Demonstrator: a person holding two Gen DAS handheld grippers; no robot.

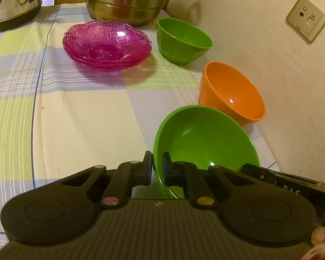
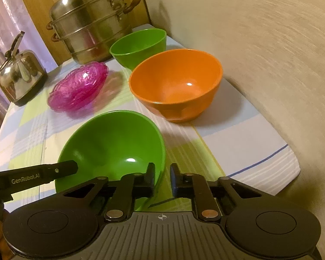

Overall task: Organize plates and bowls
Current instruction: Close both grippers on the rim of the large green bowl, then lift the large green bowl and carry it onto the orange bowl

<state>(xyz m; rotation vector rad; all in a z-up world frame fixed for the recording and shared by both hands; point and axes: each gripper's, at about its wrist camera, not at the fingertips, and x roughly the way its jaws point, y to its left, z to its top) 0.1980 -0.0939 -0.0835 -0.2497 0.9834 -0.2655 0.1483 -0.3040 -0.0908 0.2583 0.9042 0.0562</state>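
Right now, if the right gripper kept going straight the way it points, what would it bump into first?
The right gripper is already clamped on the near green bowl's rim, so that comes first. Beyond it, roughly ahead, sits the orange bowl, though depth is hard to judge here.

1. Near bowl [image 2: 110, 147]: bright green.
2. Middle bowl [image 2: 175, 84]: orange.
3. Far bowl [image 2: 138, 45]: green.
4. Glass plates [image 1: 106, 43]: translucent magenta, embossed floral pattern.
5. Bench cloth [image 1: 75, 108]: cream, lime and pale-blue plaid.
6. Steamer pot [image 2: 88, 30]: silver.
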